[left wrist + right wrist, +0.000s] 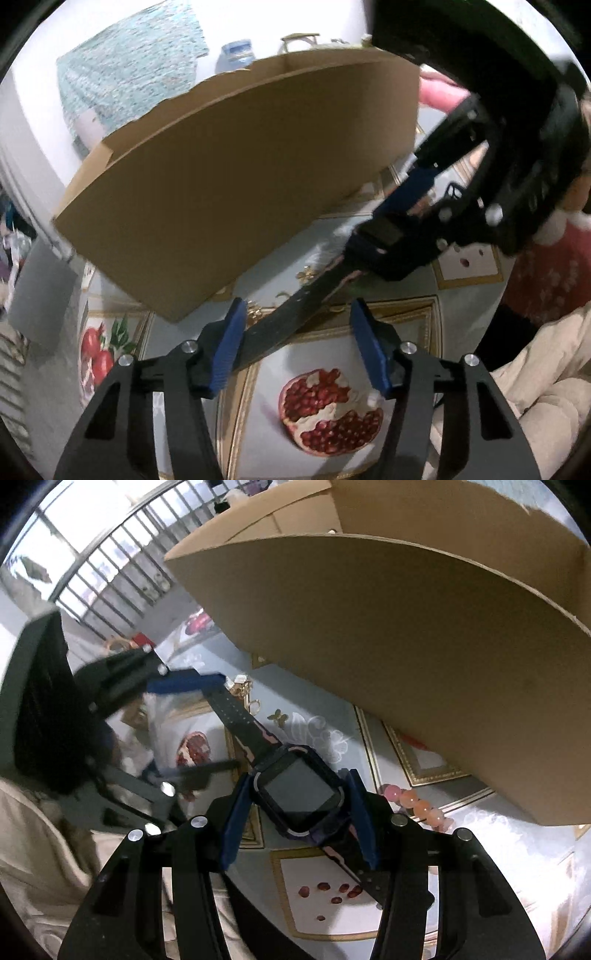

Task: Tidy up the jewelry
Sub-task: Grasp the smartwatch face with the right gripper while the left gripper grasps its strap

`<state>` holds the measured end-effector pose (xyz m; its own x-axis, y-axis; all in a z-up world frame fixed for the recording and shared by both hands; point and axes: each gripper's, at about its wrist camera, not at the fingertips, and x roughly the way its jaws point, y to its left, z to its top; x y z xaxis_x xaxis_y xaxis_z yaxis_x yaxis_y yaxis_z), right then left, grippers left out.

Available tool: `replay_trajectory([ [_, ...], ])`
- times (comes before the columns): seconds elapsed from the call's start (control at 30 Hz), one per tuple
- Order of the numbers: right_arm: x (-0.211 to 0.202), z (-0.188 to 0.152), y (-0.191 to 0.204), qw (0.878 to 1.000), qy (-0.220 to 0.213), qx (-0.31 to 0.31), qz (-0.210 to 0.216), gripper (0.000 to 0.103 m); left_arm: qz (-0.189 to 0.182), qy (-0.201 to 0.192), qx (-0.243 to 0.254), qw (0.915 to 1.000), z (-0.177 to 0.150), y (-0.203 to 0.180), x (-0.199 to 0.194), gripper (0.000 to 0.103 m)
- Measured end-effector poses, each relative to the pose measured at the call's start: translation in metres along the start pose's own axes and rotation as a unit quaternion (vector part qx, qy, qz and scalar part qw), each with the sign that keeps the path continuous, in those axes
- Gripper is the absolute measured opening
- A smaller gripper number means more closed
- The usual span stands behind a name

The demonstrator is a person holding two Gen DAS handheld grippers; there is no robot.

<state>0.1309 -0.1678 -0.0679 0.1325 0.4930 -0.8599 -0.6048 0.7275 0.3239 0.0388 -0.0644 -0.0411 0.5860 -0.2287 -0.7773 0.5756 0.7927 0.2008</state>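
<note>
A dark smartwatch [299, 794] with a square screen sits sideways between the blue pads of my right gripper [299, 777], which is shut on its case. Its black strap [295, 314] runs from my right gripper [388, 229] down into my left gripper [299, 308]. There the strap's end lies against the left-hand pad only, and the other pad stands apart from it, so the jaws are open around the strap. In the right wrist view my left gripper [177, 727] shows at the left, its upper finger touching the strap [236, 716].
A large open cardboard box [240, 166] [406, 646] stands close behind both grippers. On the pomegranate-print tablecloth [325, 904] lie gold jewelry pieces [243, 690] and a pink-orange bead bracelet [417, 808]. A person's cream sleeve [535, 387] is at the right.
</note>
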Motion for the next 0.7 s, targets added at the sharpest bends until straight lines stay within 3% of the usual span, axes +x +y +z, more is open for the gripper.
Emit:
replay_trajectory([
  [0.1, -0.002, -0.002, -0.002, 1.000, -0.003, 0.003, 0.007, 0.048, 0.010, -0.006, 0.019, 0.9998, 0.003, -0.007, 0.002, 0.048],
  [0.23, -0.005, -0.003, -0.008, 1.000, -0.012, 0.010, 0.019, 0.048, 0.013, -0.010, 0.025, 0.9996, 0.008, -0.006, 0.009, 0.028],
  [0.37, -0.008, -0.008, -0.013, 0.999, -0.027, 0.022, 0.029, 0.048, 0.016, -0.013, 0.029, 0.9993, 0.011, -0.003, 0.011, 0.014],
  [0.5, -0.012, -0.014, -0.015, 0.999, -0.039, 0.026, 0.028, 0.048, 0.025, -0.023, 0.034, 0.9988, 0.016, -0.001, 0.008, 0.011],
  [0.7, -0.008, -0.017, 0.000, 0.999, -0.046, -0.015, -0.006, 0.049, 0.044, -0.032, 0.048, 0.9974, 0.021, -0.005, 0.001, 0.008],
])
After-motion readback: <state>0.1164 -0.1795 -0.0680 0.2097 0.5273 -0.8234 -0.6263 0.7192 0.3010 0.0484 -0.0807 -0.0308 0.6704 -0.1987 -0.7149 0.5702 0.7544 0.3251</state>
